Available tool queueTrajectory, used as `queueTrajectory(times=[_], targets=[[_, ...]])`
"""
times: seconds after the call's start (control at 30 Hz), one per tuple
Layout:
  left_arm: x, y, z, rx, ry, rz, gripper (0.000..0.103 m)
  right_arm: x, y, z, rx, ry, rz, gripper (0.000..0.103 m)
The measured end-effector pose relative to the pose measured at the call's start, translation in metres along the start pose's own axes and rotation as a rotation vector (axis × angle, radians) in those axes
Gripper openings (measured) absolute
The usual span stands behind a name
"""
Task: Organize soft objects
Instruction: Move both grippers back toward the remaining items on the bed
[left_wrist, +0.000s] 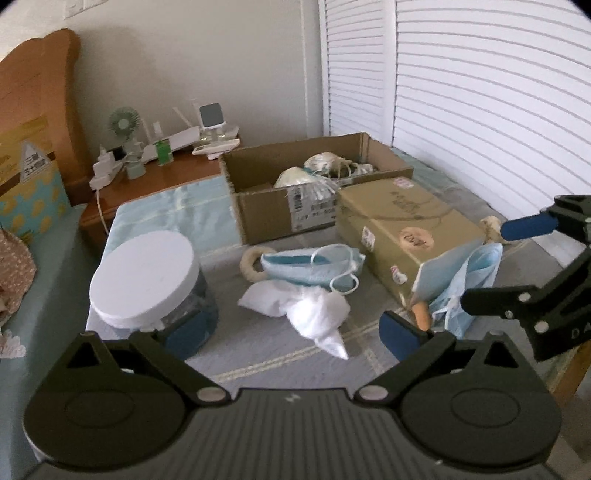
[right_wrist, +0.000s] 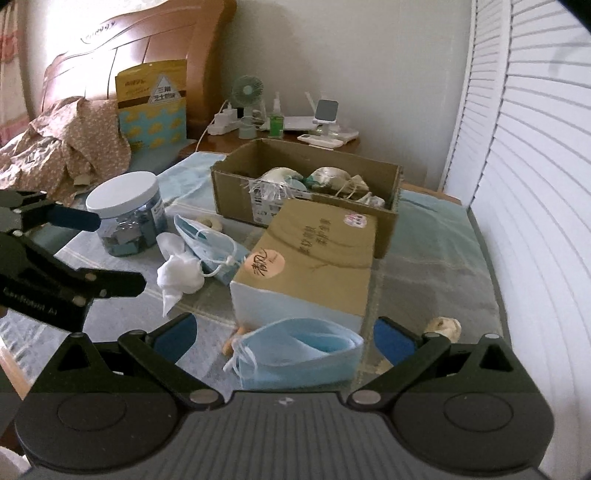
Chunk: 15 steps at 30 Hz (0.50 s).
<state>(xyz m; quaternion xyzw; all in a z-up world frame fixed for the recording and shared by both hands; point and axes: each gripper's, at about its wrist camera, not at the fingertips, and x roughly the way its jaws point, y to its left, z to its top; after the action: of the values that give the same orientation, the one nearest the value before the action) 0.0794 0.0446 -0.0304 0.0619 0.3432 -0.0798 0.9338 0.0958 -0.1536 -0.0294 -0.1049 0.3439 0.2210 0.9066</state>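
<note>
Two grippers, both spread wide, nothing in either. Right gripper (right_wrist: 283, 334) sits low centre of its view w/ a folded blue face mask (right_wrist: 299, 352) between the pads, not pinched yet. Left gripper (left_wrist: 295, 334) hangs lower centre of its own frame, over a crumpled white cloth (left_wrist: 306, 314). Just above the cloth lies a second blue mask (left_wrist: 314, 267), loops tangled, beside a closed tan box (right_wrist: 310, 254).

Progress looks partial: the open cardboard carton (right_wrist: 384, 225), upper centre, already has a few pale bundled items in it, but both masks and the cloth are loose on the bed. A white-lidded jar (left_wrist: 147, 273) stands left. Masks look limp, creased, light.
</note>
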Motion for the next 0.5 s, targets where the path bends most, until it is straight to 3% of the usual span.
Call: queueTrajectory(times=[0.5], targets=[[0.002, 0.002, -0.009, -0.020, 0.007, -0.027, 0.100, -0.004, 0.009, -0.028, -0.021, 0.107, 0.007, 0.103]])
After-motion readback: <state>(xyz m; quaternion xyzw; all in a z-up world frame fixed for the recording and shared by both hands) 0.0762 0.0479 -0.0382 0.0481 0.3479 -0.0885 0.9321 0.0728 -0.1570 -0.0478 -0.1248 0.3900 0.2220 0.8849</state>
